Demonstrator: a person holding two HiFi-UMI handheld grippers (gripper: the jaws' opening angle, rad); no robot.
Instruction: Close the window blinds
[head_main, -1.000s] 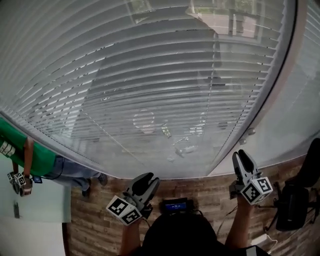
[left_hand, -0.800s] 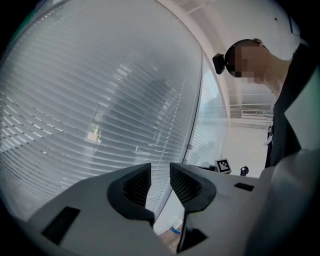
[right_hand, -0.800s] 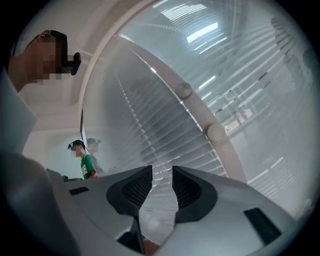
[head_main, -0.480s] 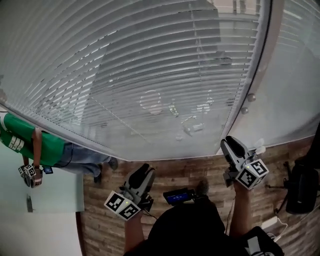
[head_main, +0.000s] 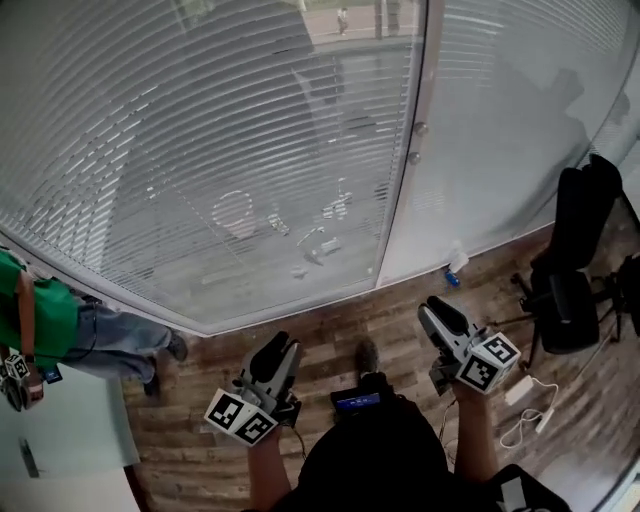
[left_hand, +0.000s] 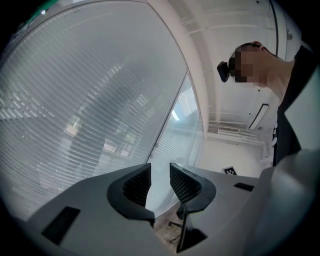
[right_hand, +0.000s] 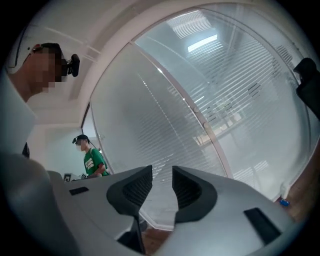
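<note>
**A:** Where do the window blinds (head_main: 200, 150) sit?

**B:** They hang straight ahead over the big left pane and reach down to where the glass meets the wooden floor (head_main: 330, 335). The slats are tilted enough that the street shows through. A pale frame post (head_main: 421, 110) marks their right edge, and the pane beyond it has slats too.

**A:** And the two tools?

**B:** The left hand-held gripper (head_main: 284, 346) and the right hand-held gripper (head_main: 430, 308) both point level at the glass, short of it and touching nothing. Each has its jaws a narrow gap apart with only window showing between them.

**A:** How much room is there?

**B:** A bare strip of floor runs between the tips and the foot of the window. A small white bottle (head_main: 455, 262) stands against the right pane's lower edge. On the right, a black chair (head_main: 572, 290) and a white cable (head_main: 528, 405) take up the floor near the right-hand tool. Far left, a person in a green shirt (head_main: 38, 320) stands close to the blinds' left end, well apart from the left-hand tool.
</note>
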